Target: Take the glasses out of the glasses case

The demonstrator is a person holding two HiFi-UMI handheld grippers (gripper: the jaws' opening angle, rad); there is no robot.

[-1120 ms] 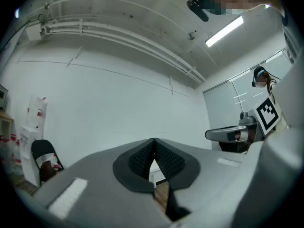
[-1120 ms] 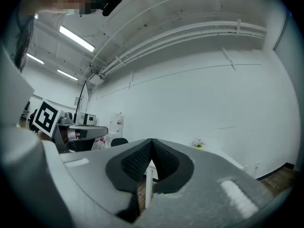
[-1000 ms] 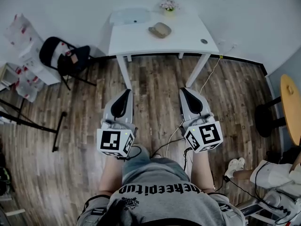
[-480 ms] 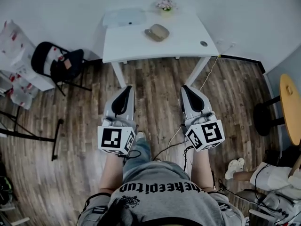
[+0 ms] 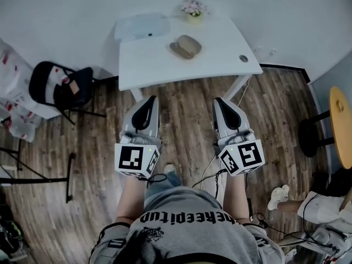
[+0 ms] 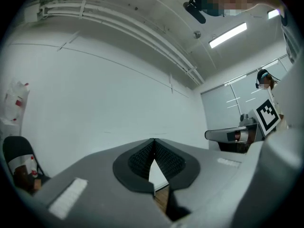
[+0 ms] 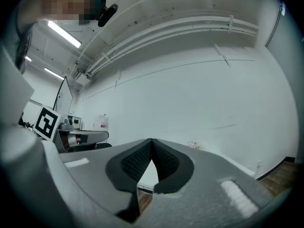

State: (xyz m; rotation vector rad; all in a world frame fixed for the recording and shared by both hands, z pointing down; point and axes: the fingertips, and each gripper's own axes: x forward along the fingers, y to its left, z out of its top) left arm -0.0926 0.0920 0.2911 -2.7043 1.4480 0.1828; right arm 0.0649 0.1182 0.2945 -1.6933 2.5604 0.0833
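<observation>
A tan glasses case (image 5: 185, 46) lies closed on the white table (image 5: 154, 62) at the top of the head view. My left gripper (image 5: 149, 100) and right gripper (image 5: 219, 102) are held side by side over the wood floor, short of the table's near edge and well apart from the case. Both are shut with nothing between the jaws; in each gripper view the black pads meet at the tip, left gripper (image 6: 153, 140), right gripper (image 7: 151, 140). The glasses themselves are not visible.
A clear plastic tray (image 5: 142, 25) and a small flower pot (image 5: 192, 7) stand at the table's far side. A black chair (image 5: 60, 87) is at the left, a round wooden table (image 5: 341, 125) at the right. Cables (image 5: 212, 175) trail on the floor.
The person has stepped toward the table: table and case sit lower and larger in the head view. Both grippers stay shut and side by side.
</observation>
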